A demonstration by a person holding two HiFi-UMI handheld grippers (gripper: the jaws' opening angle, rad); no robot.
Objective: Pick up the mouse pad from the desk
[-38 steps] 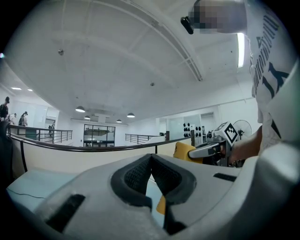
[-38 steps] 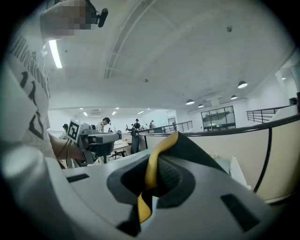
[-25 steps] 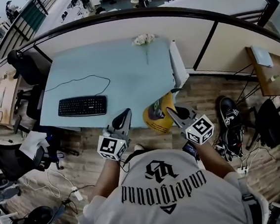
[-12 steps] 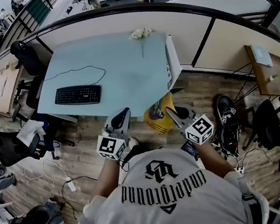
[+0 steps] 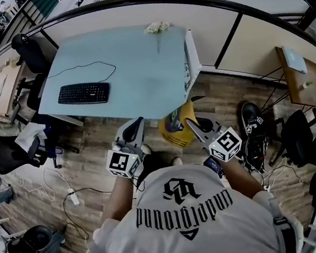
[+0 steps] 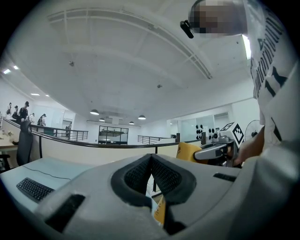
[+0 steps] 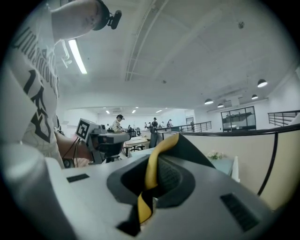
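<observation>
The mouse pad [image 5: 176,128], yellow with dark print, hangs over the wooden floor just off the desk's [image 5: 136,75] near right corner. My right gripper [image 5: 191,125] is shut on its edge. In the right gripper view the yellow and black rim of the pad [image 7: 151,174] runs up between the pads of the right gripper [image 7: 158,165]. My left gripper [image 5: 137,123] hangs beside it to the left, jaws together with nothing between them. In the left gripper view the left gripper [image 6: 151,163] points level, and the pad [image 6: 187,151] shows yellow at the right.
A black keyboard [image 5: 84,93] with its cable lies on the pale blue desk, and white flowers [image 5: 157,27] at its far edge. A white panel [image 5: 192,58] leans along the desk's right side. Office chairs [image 5: 7,156] stand left, dark gear [image 5: 252,127] on the floor right, and a wooden side table [image 5: 299,77] beyond.
The desk and keyboard have slid up and away in the head view as I backed off from the desk. Both grippers keep their grip and spacing; the pad stays in the right one.
</observation>
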